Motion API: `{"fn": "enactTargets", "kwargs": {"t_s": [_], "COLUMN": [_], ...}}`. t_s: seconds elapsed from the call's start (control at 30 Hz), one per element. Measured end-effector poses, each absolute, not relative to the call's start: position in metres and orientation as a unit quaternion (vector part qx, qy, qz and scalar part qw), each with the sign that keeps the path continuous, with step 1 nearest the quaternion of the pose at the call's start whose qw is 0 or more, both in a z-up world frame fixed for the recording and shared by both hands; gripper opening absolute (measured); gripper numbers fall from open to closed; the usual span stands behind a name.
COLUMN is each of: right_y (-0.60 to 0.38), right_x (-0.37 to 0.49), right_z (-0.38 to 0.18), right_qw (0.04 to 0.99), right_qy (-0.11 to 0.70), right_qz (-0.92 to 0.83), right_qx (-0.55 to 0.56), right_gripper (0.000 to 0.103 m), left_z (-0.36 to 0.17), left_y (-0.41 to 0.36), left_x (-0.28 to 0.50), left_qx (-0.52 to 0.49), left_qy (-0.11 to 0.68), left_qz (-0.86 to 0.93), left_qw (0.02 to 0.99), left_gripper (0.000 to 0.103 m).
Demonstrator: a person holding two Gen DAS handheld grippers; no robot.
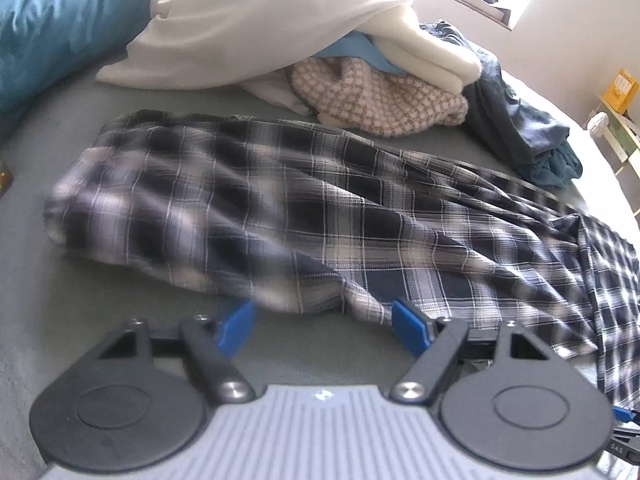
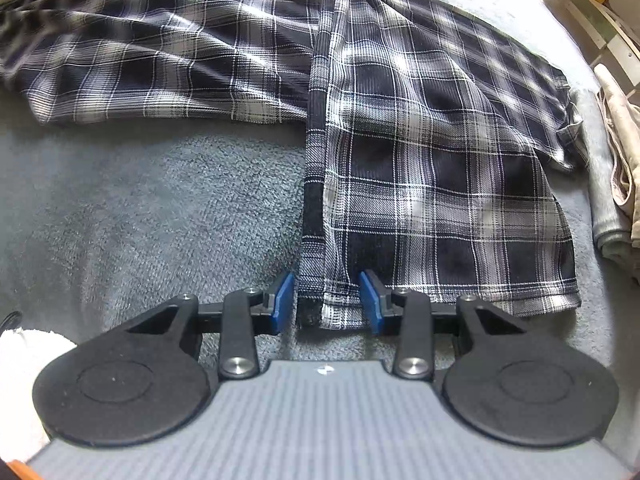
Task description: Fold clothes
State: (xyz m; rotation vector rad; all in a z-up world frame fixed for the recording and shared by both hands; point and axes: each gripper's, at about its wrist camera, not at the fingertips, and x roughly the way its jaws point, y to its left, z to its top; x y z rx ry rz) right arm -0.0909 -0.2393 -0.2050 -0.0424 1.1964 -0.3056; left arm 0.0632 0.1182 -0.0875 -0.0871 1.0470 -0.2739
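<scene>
On the grey fleece blanket (image 2: 160, 208) a dark plaid shirt (image 1: 304, 208) lay spread out and rumpled, one panel turned back toward the near edge. Left gripper (image 1: 324, 326) hung just short of the shirt's near hem with its blue pads wide apart, holding nothing. Right gripper (image 2: 327, 300) stood open too, its blue pads (image 2: 284, 296) either side of the folded placket's bottom corner without pinching it. Behind the shirt sat a heap of other laundry (image 1: 380, 96) and a white pillow (image 1: 248, 28)

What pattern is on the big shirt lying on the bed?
The shirt has a dark navy and white plaid check. It shows best in the right wrist view.
</scene>
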Motion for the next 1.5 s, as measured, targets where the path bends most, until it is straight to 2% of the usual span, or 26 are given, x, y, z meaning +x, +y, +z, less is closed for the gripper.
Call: {"fn": "enactTargets", "kwargs": {"t_s": [0.7, 1.13, 1.33, 1.5], "right_y": [-0.242, -0.237, -0.227, -0.230], "right_x": [-0.055, -0.065, -0.071, -0.073], "right_z": [-0.222, -0.225, -0.220, -0.215], "right_qw": [0.806, 0.808, 0.808, 0.810], "right_qy": [0.568, 0.562, 0.560, 0.554], "right_qz": [-0.168, -0.175, -0.181, -0.190], "right_qx": [-0.004, -0.005, -0.012, -0.019], "right_gripper": [0.034, 0.030, 0.021, 0.007], "left_z": [-0.086, -0.083, -0.084, -0.086], "left_y": [0.139, 0.138, 0.139, 0.140], "left_x": [0.059, 0.059, 0.060, 0.062], "left_qx": [-0.060, -0.057, -0.059, -0.057], "left_qy": [0.494, 0.491, 0.492, 0.493], "left_qz": [-0.120, -0.122, -0.121, -0.122], "left_qw": [0.859, 0.861, 0.860, 0.860], "left_gripper": [0.078, 0.078, 0.078, 0.078]}}
